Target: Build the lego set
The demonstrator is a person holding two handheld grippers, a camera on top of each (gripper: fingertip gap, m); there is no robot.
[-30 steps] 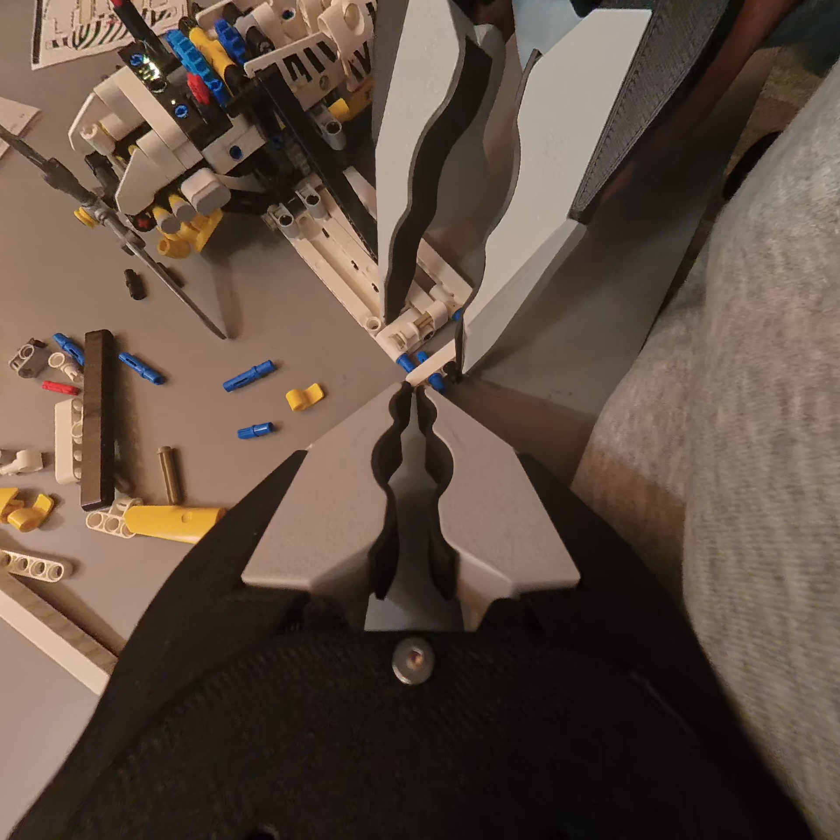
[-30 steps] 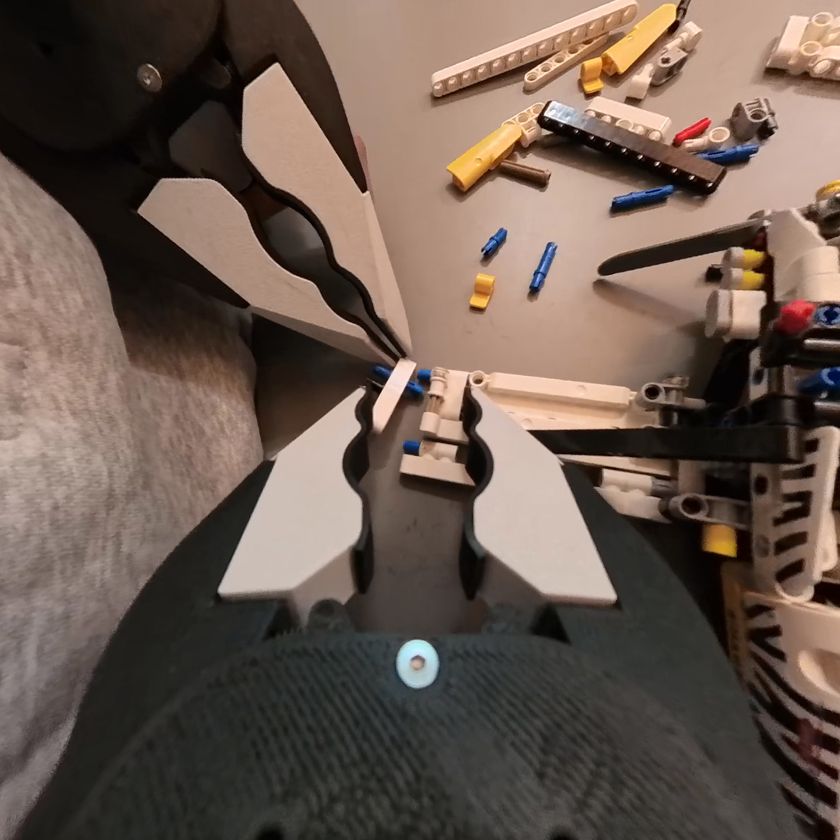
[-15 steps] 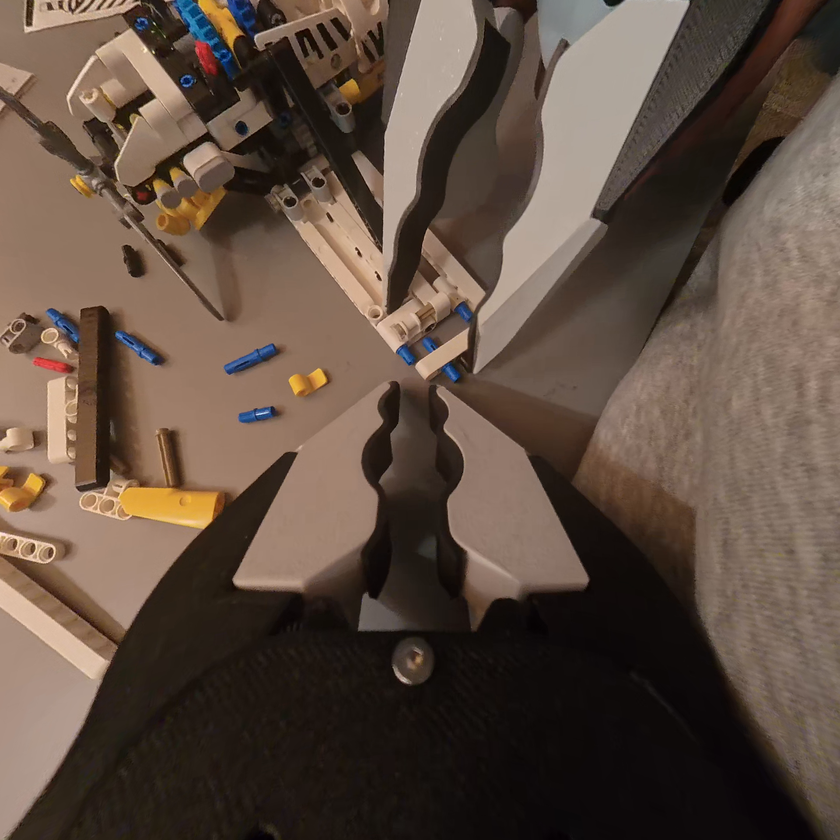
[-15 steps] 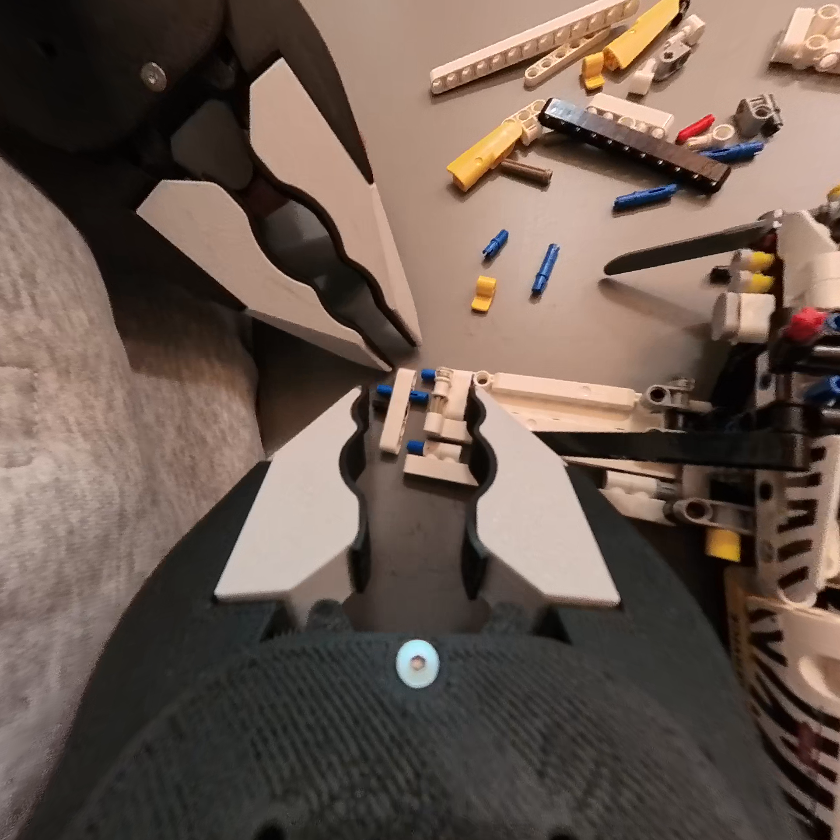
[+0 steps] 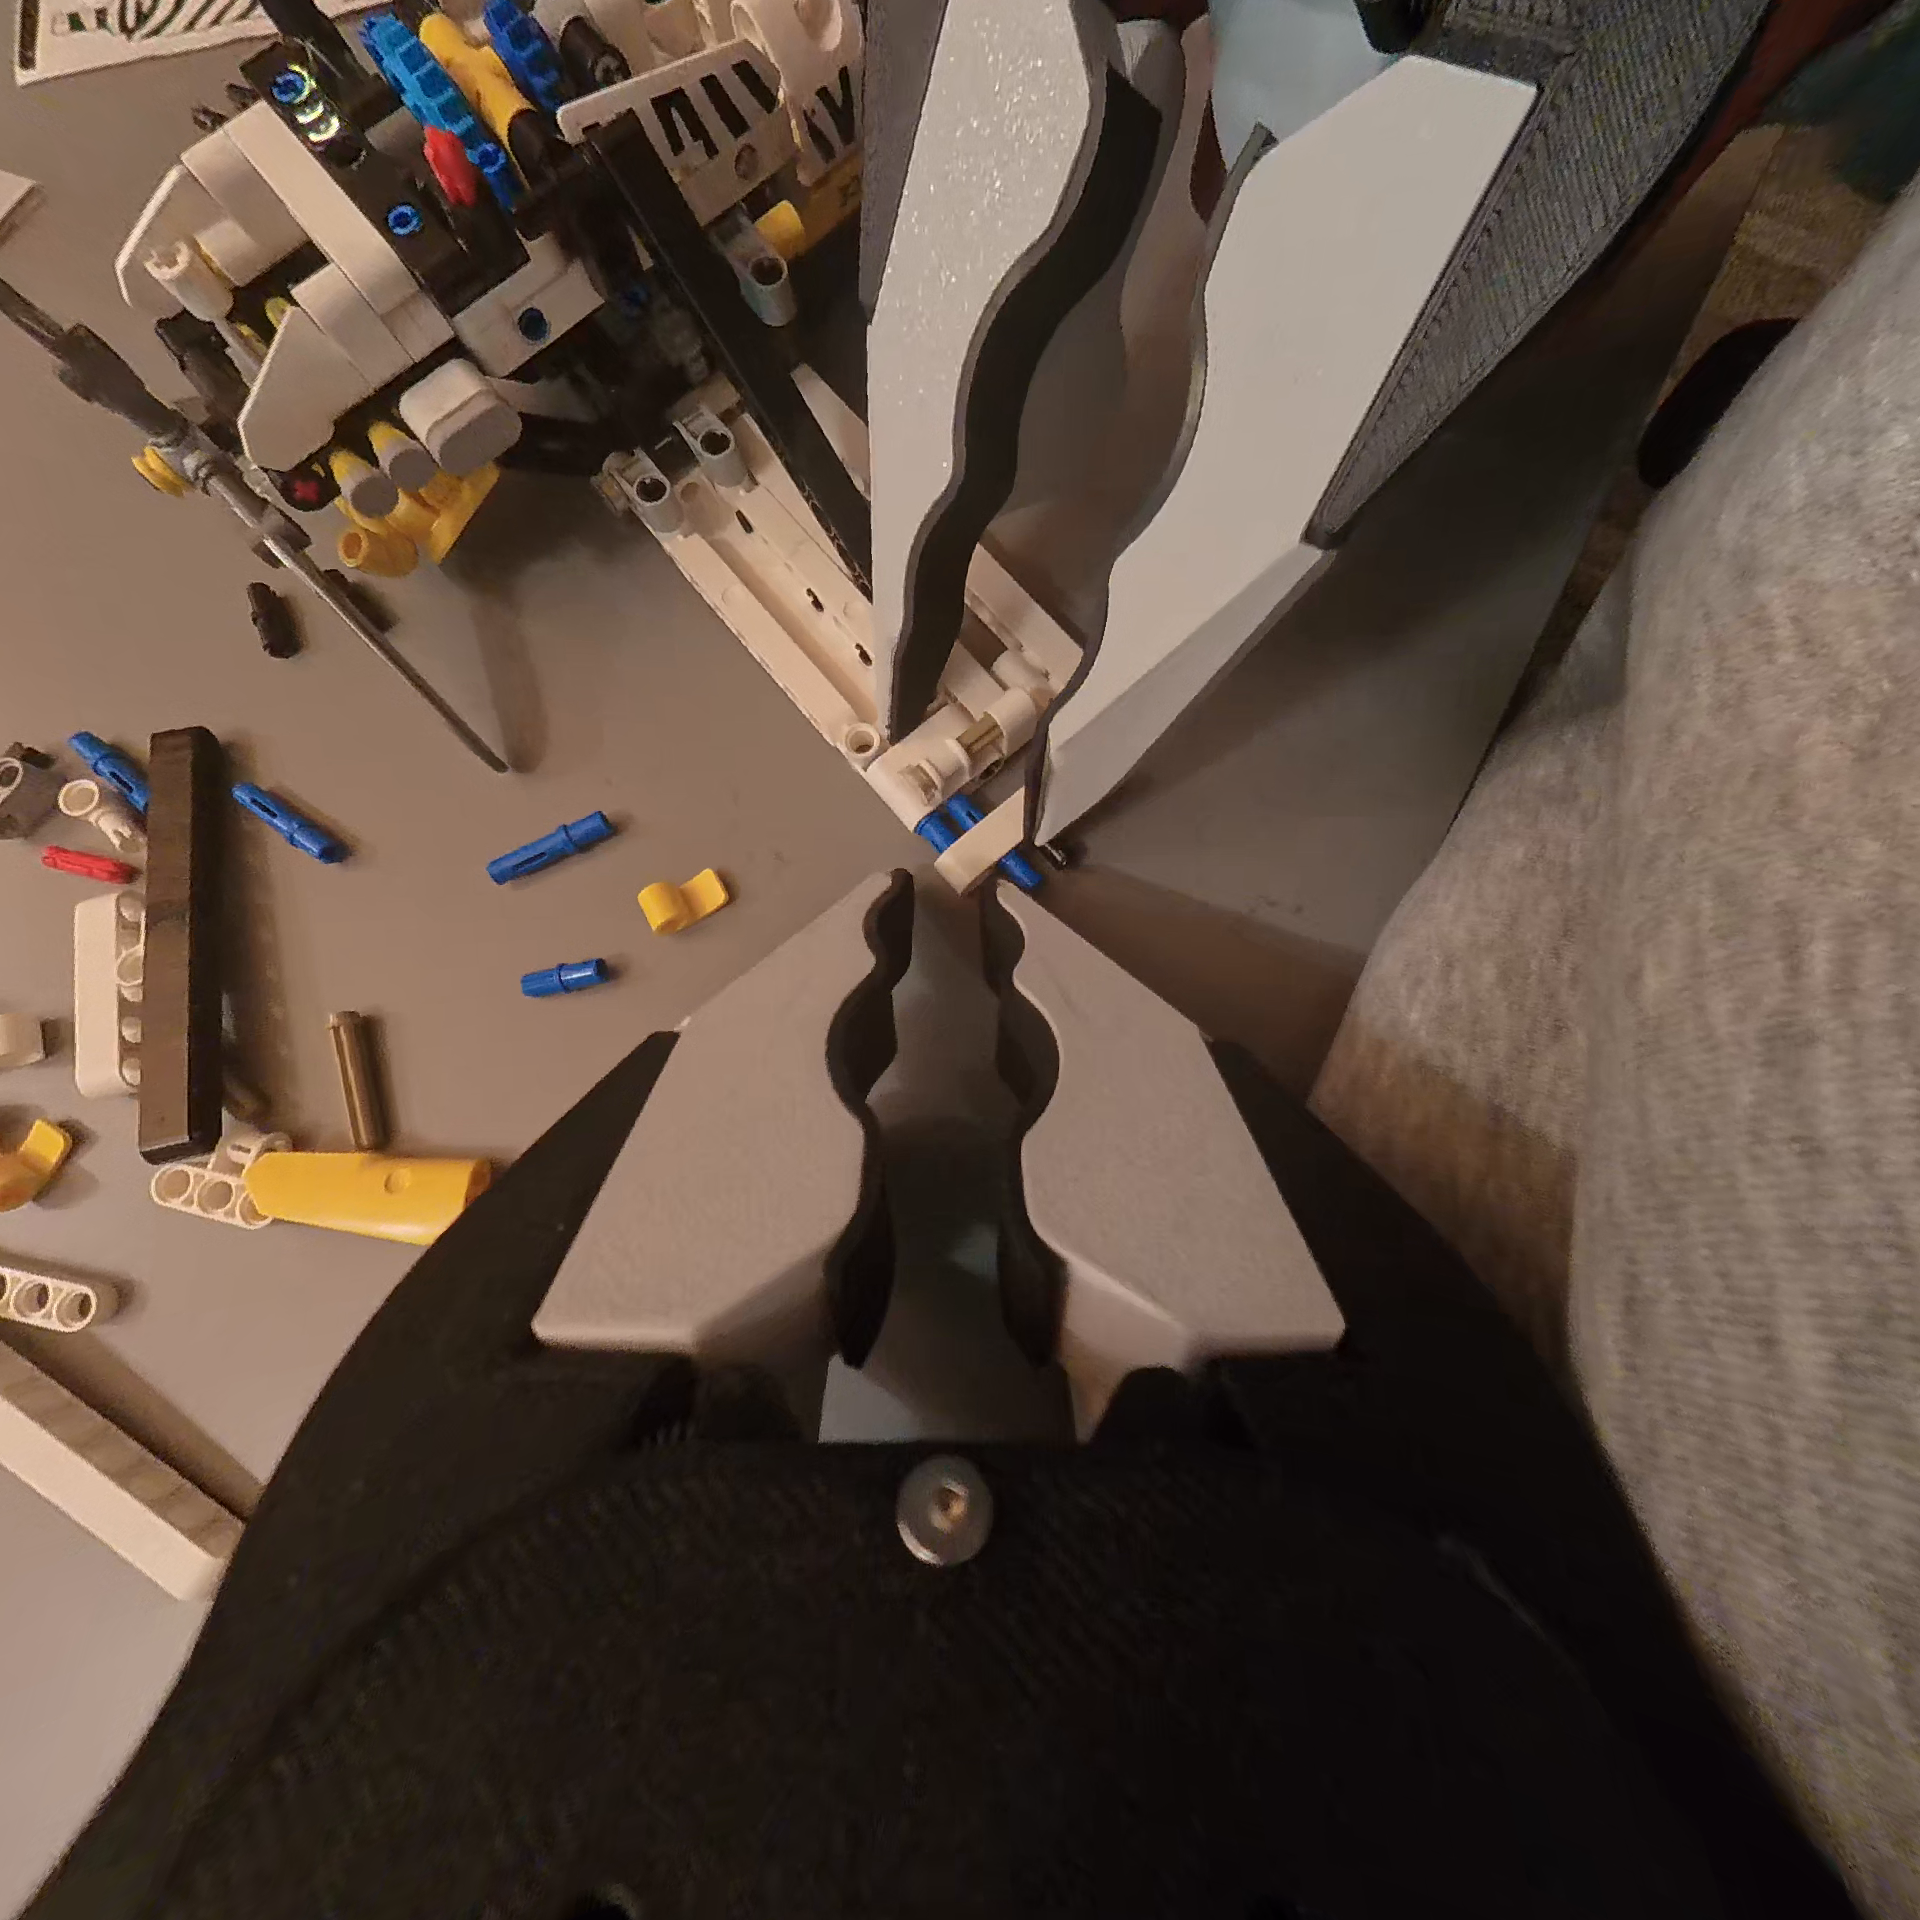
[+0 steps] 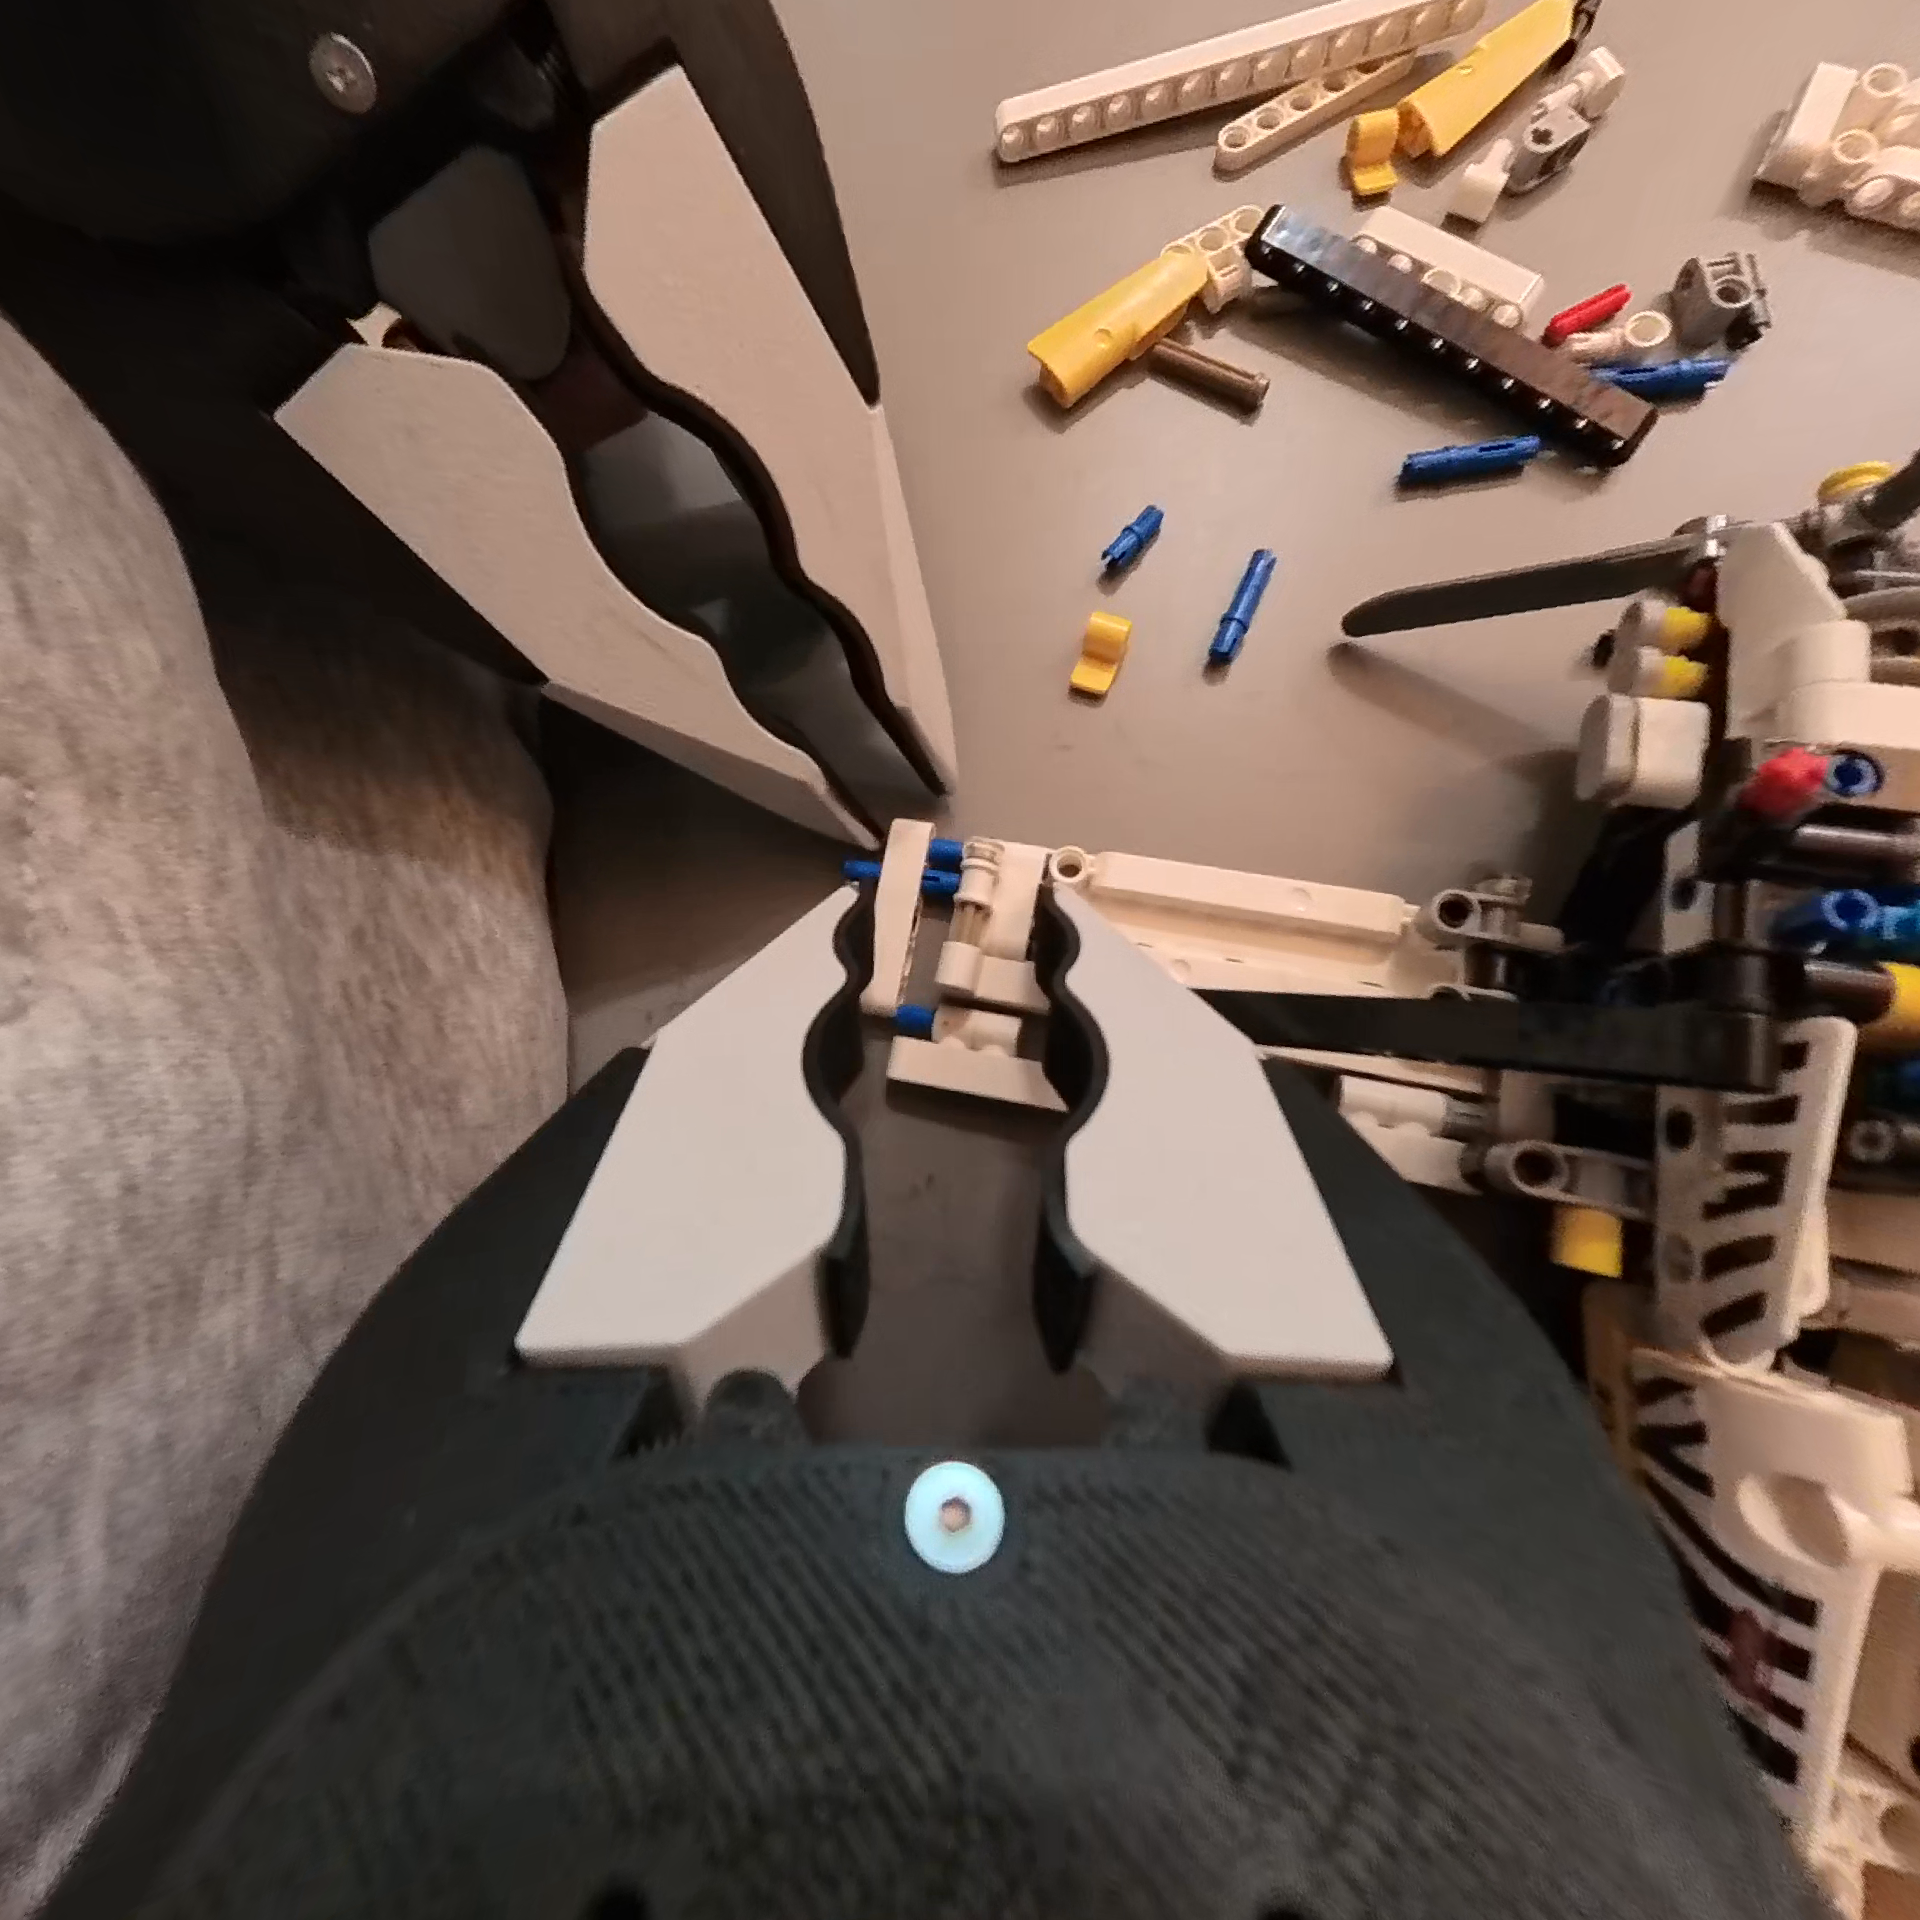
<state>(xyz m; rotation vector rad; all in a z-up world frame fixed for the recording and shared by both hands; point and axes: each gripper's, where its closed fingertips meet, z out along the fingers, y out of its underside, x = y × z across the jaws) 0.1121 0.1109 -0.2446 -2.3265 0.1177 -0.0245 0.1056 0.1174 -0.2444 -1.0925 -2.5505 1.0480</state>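
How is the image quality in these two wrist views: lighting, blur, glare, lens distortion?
Left wrist view: warm, dim light; the grey fabric at right is smeared, the loose parts and lego model sharp; wide-angle bending towards the edges. Right wrist view: same warm cast; glare on the black beam; soft shadow under the rotor blade; the fabric at left is blurred.
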